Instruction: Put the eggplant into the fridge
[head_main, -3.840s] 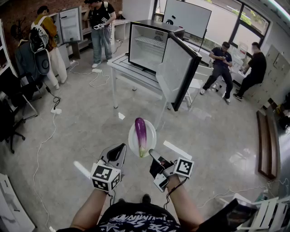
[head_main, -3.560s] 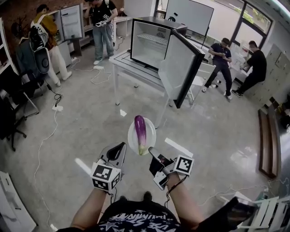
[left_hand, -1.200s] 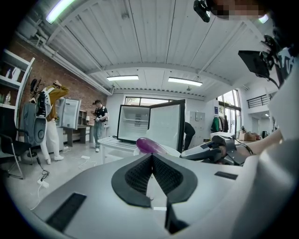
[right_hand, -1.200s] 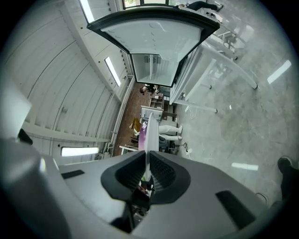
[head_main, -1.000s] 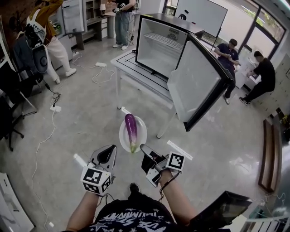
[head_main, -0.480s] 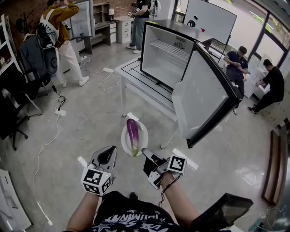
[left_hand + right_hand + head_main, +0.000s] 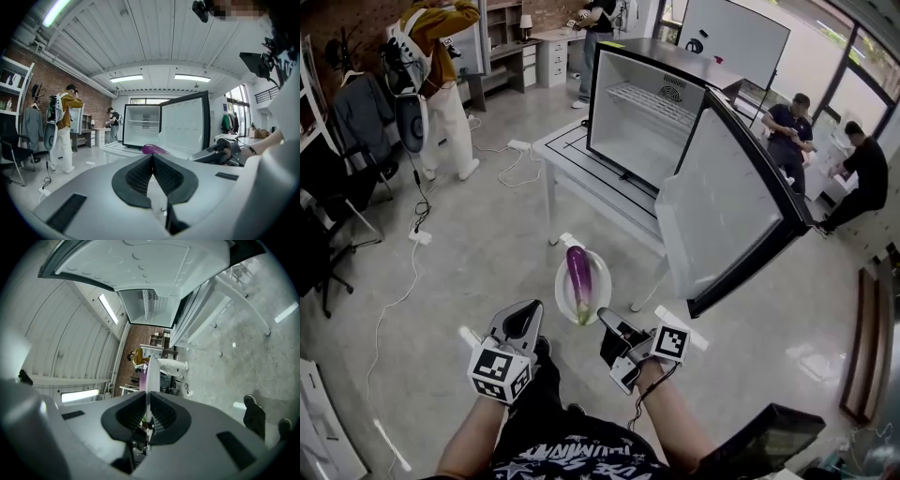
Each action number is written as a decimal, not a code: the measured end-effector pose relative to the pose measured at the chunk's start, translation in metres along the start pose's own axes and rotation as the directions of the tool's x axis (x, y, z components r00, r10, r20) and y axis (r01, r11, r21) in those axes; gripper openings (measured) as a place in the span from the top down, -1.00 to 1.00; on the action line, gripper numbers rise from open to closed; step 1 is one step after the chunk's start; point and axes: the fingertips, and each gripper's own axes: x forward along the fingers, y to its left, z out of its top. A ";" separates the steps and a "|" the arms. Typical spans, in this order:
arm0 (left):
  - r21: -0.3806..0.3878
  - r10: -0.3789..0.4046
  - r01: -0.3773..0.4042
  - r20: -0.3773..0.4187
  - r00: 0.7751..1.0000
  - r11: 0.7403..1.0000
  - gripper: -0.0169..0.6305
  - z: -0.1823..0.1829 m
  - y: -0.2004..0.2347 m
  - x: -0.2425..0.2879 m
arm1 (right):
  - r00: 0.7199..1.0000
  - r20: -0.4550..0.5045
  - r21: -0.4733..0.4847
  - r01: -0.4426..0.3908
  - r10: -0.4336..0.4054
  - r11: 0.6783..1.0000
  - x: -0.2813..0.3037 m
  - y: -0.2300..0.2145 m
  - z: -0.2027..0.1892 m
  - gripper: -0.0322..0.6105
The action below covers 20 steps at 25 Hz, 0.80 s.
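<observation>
A purple eggplant (image 7: pixel 577 279) with a green stem lies on a white plate (image 7: pixel 599 286), carried above the floor. My right gripper (image 7: pixel 603 318) is shut on the plate's near rim. In the right gripper view the plate (image 7: pixel 150 369) runs edge-on out from between the jaws, with the eggplant (image 7: pixel 144 377) on its left face. To the plate's left my left gripper (image 7: pixel 528 314) is shut with nothing in it, and past its tips (image 7: pixel 152 157) the eggplant (image 7: pixel 157 149) shows. The fridge (image 7: pixel 645 111) stands open on a white table (image 7: pixel 572 155) ahead, with its door (image 7: pixel 722 211) swung toward me.
The fridge door hangs out over the floor to the right of the plate. A person in yellow (image 7: pixel 441 66) stands at the far left, and two people (image 7: pixel 792 127) are at the far right. Cables (image 7: pixel 412 244) trail across the floor on the left.
The fridge and table have come nearer and lower in the head view as I walked toward them. The plate with the eggplant stays in my right gripper; the left stays shut.
</observation>
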 end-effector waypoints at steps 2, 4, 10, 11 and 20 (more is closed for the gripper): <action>-0.007 -0.018 0.018 0.003 1.000 1.000 0.92 0.000 0.005 0.015 | 1.000 0.021 0.000 0.002 -0.002 1.000 0.005 -0.002 0.012 0.83; -0.006 -0.039 0.039 0.002 0.999 0.999 0.92 0.001 0.010 0.029 | 0.999 0.039 -0.004 0.008 -0.008 1.000 0.011 -0.005 0.023 0.83; -0.003 -0.087 0.087 0.011 0.996 0.996 0.92 0.013 0.035 0.074 | 0.997 0.078 -0.024 0.025 -0.023 0.999 0.036 -0.010 0.059 0.83; -0.002 -0.096 0.096 0.011 0.995 0.995 0.92 0.015 0.041 0.082 | 0.996 0.087 -0.025 0.025 -0.023 0.999 0.043 -0.010 0.065 0.83; 0.016 -0.173 0.174 -0.029 0.984 0.985 0.92 0.026 0.098 0.155 | 0.984 0.170 0.002 0.050 -0.049 0.999 0.101 -0.030 0.123 0.83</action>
